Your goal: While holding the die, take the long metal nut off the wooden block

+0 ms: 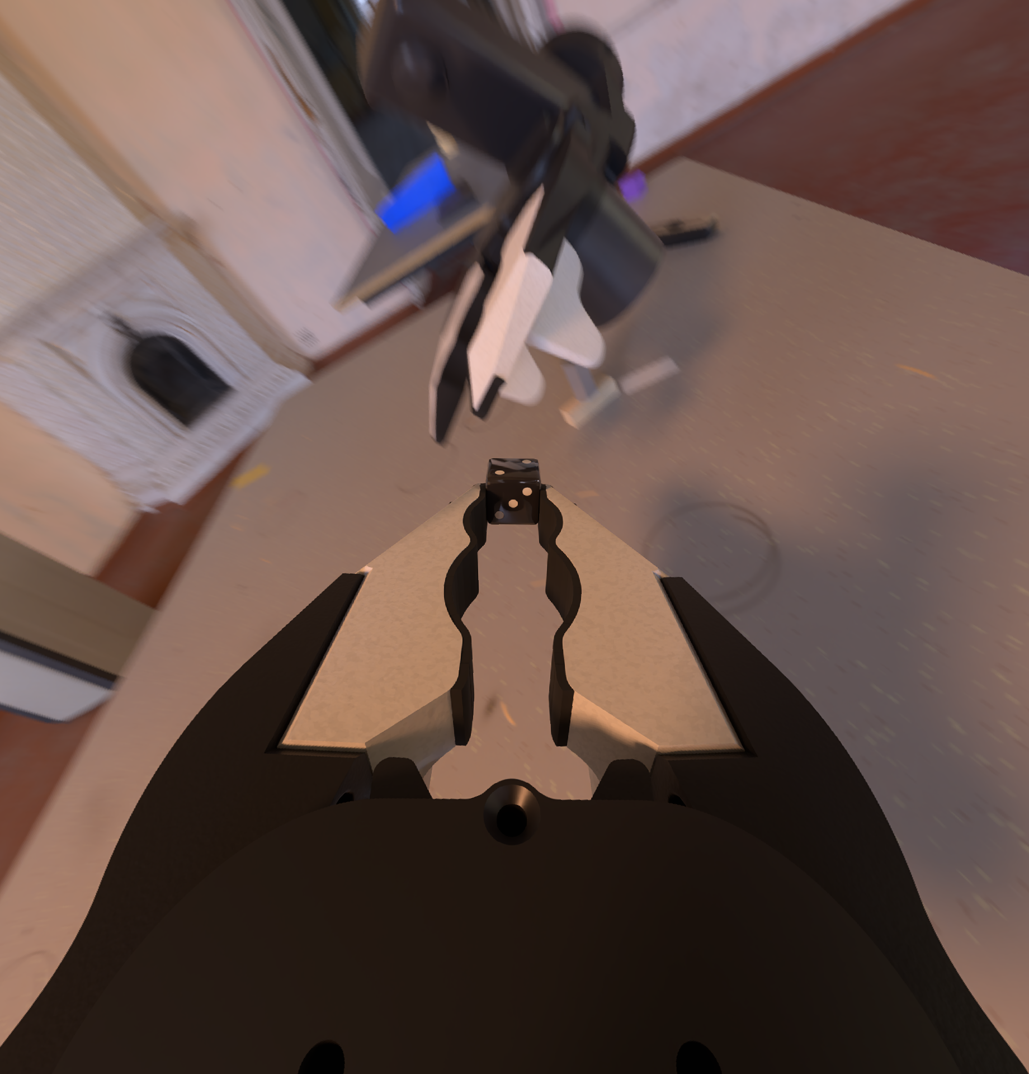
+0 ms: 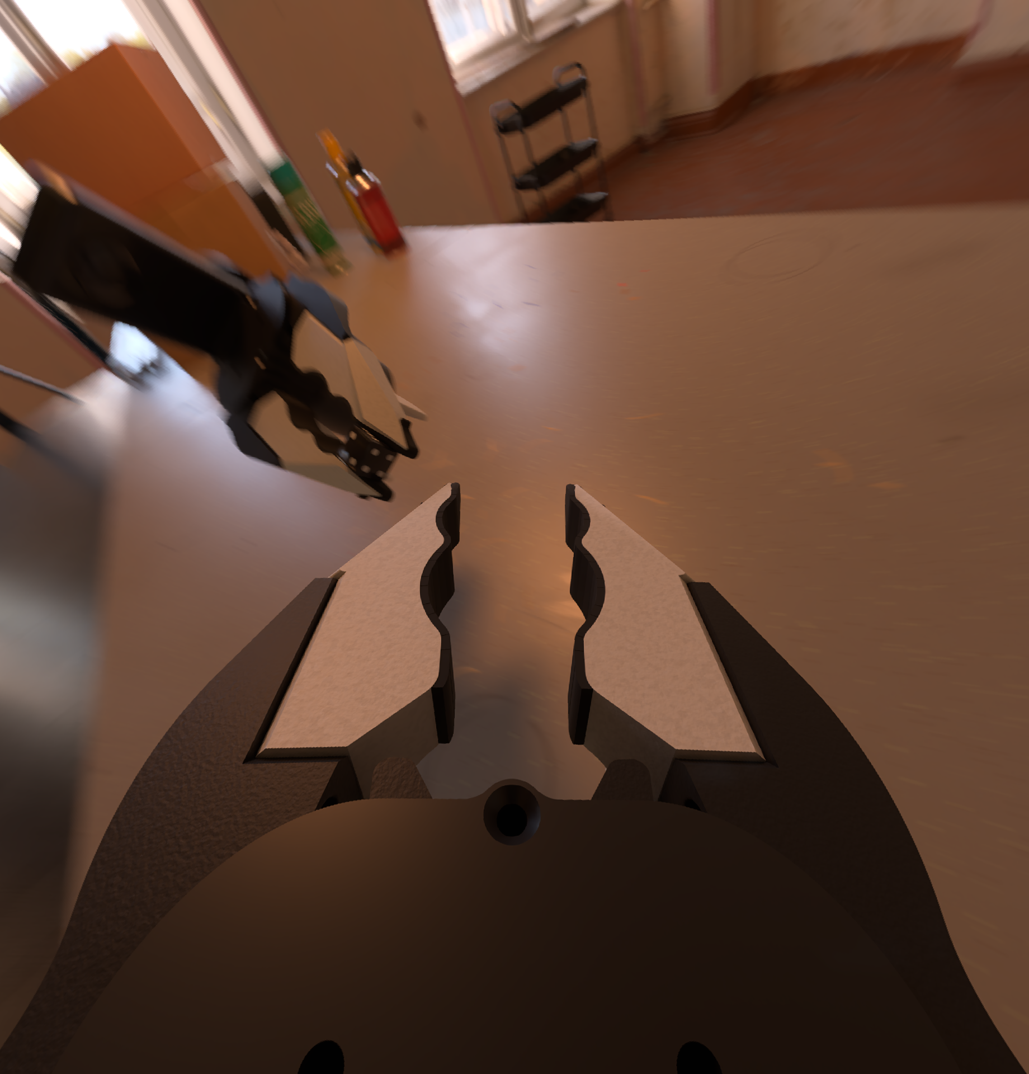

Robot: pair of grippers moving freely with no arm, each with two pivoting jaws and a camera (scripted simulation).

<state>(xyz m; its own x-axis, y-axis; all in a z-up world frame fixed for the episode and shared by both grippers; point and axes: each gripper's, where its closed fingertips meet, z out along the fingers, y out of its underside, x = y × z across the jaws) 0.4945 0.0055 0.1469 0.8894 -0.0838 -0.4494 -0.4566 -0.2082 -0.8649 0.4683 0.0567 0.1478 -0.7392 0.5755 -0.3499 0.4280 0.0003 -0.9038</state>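
Observation:
My left gripper (image 1: pixel 512 494) is shut on a small black die (image 1: pixel 513 493) with white dots, pinched at the fingertips above the beige table (image 1: pixel 849 465). It also shows in the right wrist view (image 2: pixel 384 465), at the left, with the die (image 2: pixel 370 459) in it. My right gripper (image 2: pixel 512 488) is open and empty, its fingers pointing along the table (image 2: pixel 733 407). In the left wrist view it (image 1: pixel 463 418) hangs just beyond and above the die. I see no wooden block and no long metal nut in either view.
A pale T-shaped piece (image 1: pixel 611 386) lies on the table behind the right gripper, with a small dark flat object (image 1: pixel 686 231) and a purple thing (image 1: pixel 634 187) farther back. Red (image 2: pixel 378 215) and green (image 2: pixel 309 215) containers and a black trolley (image 2: pixel 553 145) stand beyond the far edge.

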